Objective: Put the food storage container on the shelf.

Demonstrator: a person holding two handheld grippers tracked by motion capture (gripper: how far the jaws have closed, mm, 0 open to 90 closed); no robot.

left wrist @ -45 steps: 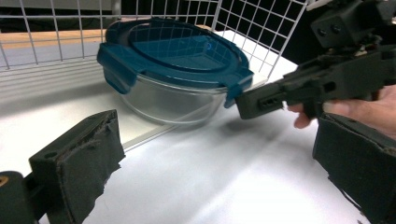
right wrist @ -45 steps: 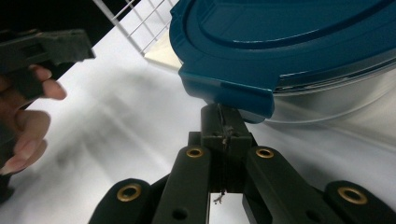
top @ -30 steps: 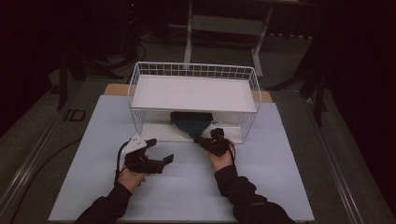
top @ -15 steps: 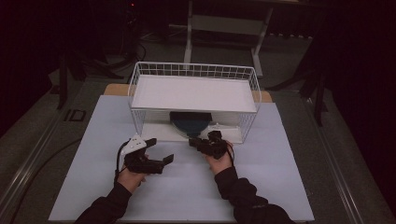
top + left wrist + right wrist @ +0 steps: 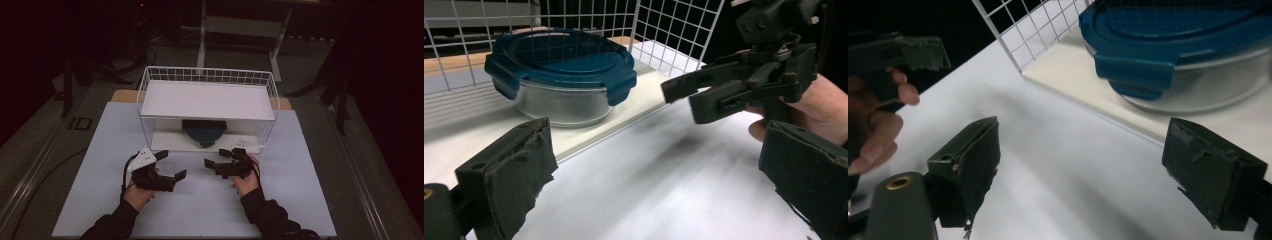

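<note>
- Your left tongs (image 5: 172, 165) sit low over the white surface (image 5: 200, 210), jaws spread wide with nothing between them; in the left gripper view the two padded jaws stand far apart at the bottom corners.
- Your right tongs (image 5: 218, 157) are likewise parted and empty, held just in front of the rack, pointing toward your left tongs.
- The two tongs face each other near the middle of the surface, close but apart.
- In the left gripper view your right tongs (image 5: 704, 90) show at the upper right, with your right hand (image 5: 819, 107) behind them.
- In the right gripper view your left hand (image 5: 878, 125) shows at the left edge, fingers wrapped around its handle.
- The container (image 5: 203, 132), a round clear bowl with a dark blue clip-on lid (image 5: 559, 52), stands on the lower white shelf (image 5: 175, 142) of the wire rack (image 5: 207, 76), under the upper white shelf (image 5: 207, 100), roughly centred.
- The container is just beyond both tongs, touched by neither.
- The rack stands at the far half of the surface; a small white item, too small to identify, lies on the lower shelf at its right.
- Dark floor and stands surround the surface.
</note>
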